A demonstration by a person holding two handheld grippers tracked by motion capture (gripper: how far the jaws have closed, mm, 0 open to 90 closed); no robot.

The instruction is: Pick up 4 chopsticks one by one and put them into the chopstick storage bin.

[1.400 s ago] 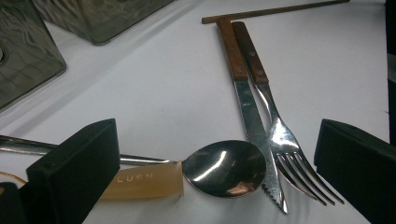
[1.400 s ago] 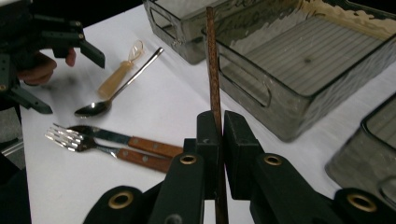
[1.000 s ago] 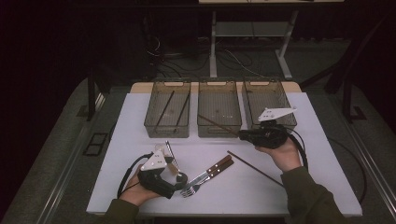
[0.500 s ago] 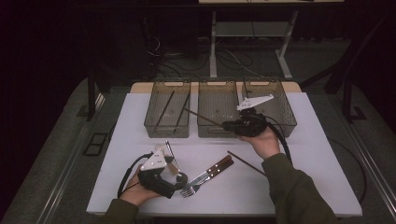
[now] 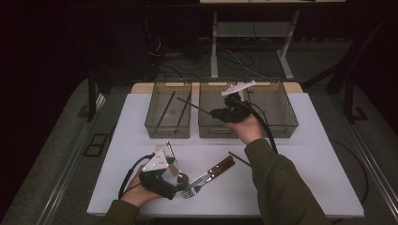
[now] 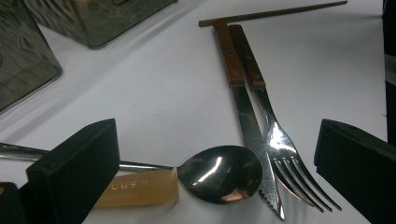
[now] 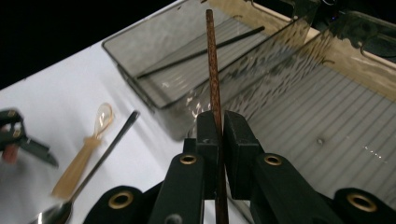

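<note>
While the right gripper carried a chopstick clamped in its jaws over the bins at the far edge, sorting looked partly done. The left gripper, jaws apart, hovered over the spoon, knife and fork near the front edge, with another chopstick also waiting.

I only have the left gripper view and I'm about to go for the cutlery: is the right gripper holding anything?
Observer: Yes, the right gripper is shut on a brown chopstick.
Operator: Where is it?
Observer: Above the middle tray, with the chopstick's tip reaching over the left tray.
Operator: Anything in that left tray?
Observer: Two dark sticks lie in it.
</note>
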